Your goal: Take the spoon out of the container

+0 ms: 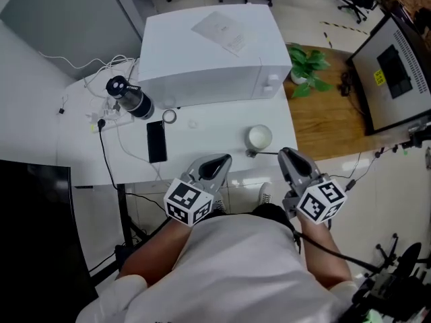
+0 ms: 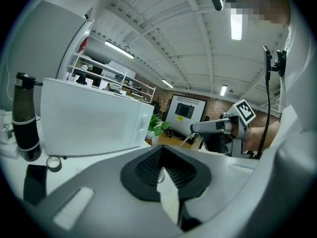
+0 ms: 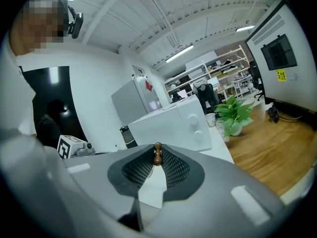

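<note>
A white round container [image 1: 259, 138] stands on the white table [image 1: 215, 136], in front of the microwave. My right gripper [image 1: 283, 155] is shut on the thin spoon [image 1: 264, 154], which reaches left from its tips. The spoon's far end lies by the container's near rim, outside it. In the right gripper view the spoon's brown knobbed handle end [image 3: 157, 153] sticks up between the pads. The left gripper view shows the right gripper [image 2: 194, 128] with the spoon [image 2: 188, 138] hanging at its tip. My left gripper [image 1: 221, 161] hovers at the table's near edge, shut, with nothing in it.
A white microwave [image 1: 212, 52] fills the back of the table. A black bottle [image 1: 131, 97], a black phone [image 1: 156, 140], a tape roll [image 1: 169, 116] and cables lie at the left. A potted plant [image 1: 306, 69] stands on the wooden desk at the right.
</note>
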The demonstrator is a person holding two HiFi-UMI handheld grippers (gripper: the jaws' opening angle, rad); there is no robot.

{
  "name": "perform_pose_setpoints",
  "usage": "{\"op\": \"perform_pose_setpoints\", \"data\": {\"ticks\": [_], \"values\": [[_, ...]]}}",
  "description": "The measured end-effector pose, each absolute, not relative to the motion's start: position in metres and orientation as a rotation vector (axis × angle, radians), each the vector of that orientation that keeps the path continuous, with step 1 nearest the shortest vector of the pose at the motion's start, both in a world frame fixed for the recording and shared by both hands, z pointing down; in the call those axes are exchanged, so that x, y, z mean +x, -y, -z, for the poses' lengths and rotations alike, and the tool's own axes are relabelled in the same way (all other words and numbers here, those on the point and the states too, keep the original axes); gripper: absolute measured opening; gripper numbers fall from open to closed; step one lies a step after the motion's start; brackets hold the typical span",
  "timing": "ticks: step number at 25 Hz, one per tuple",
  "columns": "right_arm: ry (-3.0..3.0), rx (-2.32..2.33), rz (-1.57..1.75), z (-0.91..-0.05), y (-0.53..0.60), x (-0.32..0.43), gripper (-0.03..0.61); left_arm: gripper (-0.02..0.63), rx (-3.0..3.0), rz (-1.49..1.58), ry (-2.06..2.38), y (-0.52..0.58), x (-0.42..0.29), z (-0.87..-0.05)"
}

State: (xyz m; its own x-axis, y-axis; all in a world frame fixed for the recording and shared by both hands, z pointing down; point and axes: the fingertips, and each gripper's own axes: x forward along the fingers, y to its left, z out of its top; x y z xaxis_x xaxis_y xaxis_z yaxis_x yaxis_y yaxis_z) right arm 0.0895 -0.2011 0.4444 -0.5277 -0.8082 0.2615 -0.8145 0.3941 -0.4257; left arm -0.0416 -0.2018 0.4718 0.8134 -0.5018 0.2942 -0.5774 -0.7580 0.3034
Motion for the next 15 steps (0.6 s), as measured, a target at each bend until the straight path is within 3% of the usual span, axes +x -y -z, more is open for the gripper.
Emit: {"op": "perform_pose_setpoints", "data": {"ticks": [15], "values": [[2.669,1.435,-0.787,-0.44,0.146,0.073,0.051,0.003,2.571,-0.263,0.918,0.145,-0.061,-0.484]]}}
